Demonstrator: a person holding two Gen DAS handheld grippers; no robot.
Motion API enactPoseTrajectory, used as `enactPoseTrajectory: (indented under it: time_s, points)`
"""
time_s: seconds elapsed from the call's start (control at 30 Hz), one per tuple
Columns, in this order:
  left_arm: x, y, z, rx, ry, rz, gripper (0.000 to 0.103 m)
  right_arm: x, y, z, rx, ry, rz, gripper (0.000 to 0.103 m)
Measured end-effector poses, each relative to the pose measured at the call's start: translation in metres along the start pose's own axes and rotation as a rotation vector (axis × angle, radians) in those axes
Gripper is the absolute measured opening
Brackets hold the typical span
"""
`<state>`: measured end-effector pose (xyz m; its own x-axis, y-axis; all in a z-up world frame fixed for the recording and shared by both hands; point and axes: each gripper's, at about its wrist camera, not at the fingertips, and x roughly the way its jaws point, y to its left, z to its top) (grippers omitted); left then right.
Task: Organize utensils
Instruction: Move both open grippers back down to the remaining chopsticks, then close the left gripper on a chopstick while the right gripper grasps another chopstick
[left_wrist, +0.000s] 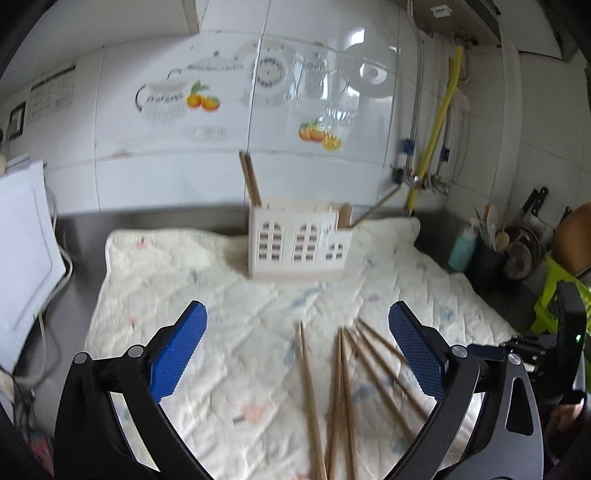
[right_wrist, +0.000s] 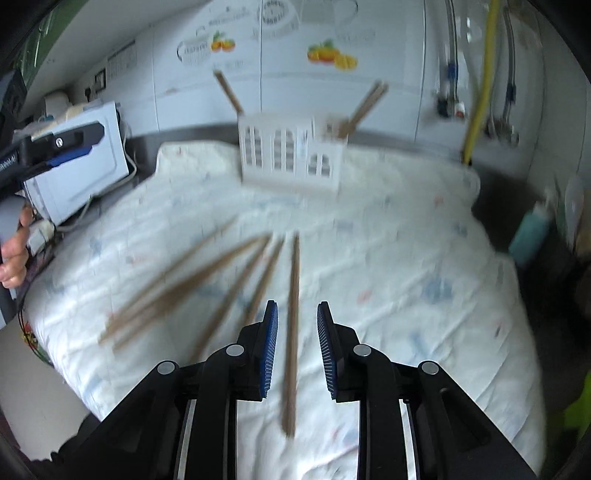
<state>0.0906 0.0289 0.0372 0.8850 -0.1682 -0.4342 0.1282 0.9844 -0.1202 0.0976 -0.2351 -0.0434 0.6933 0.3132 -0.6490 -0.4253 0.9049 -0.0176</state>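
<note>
Several wooden chopsticks (left_wrist: 343, 391) lie loose on a quilted white cloth (left_wrist: 221, 295). A white house-shaped utensil holder (left_wrist: 295, 243) stands at the cloth's far edge with chopsticks (left_wrist: 250, 181) upright in it. My left gripper (left_wrist: 297, 314) is wide open above the cloth, just behind the loose chopsticks. In the right wrist view the holder (right_wrist: 291, 151) is ahead. My right gripper (right_wrist: 294, 312) is partly open, its jaws on either side of one chopstick (right_wrist: 292, 332) on the cloth (right_wrist: 406, 258). The other chopsticks (right_wrist: 192, 280) fan out to its left.
A white appliance (left_wrist: 22, 251) stands at the left of the counter. A teal bottle (left_wrist: 461, 247), a dark utensil pot (left_wrist: 487, 254) and pans stand at the right. A yellow hose (left_wrist: 439, 122) runs down the tiled wall. The left gripper (right_wrist: 55, 147) shows at the far left.
</note>
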Motion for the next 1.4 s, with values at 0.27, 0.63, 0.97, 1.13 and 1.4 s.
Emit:
enactPoseTrajectory:
  time_s: [0.27,0.63,0.97,1.13,1.4]
  points:
    - [0.014,-0.002,-0.051,0.046,0.123,0.042,0.098,0.016,-0.003,-0.036,0.082,0.040,-0.013,0.022]
    - [0.040,-0.001,-0.089,-0.006,0.246,0.028,0.067,0.024,-0.005,-0.043,0.109,0.048,-0.020,0.020]
    - [0.066,-0.006,-0.102,-0.031,0.313,-0.020,0.033,0.030,-0.007,-0.045,0.121,0.047,-0.014,0.016]
    - [0.073,-0.008,-0.106,-0.023,0.326,-0.026,0.025,0.032,-0.004,-0.046,0.106,0.048,-0.023,0.016]
    - [0.074,-0.013,-0.110,-0.005,0.331,-0.023,0.014,0.033,-0.002,-0.046,0.089,0.043,-0.038,0.015]
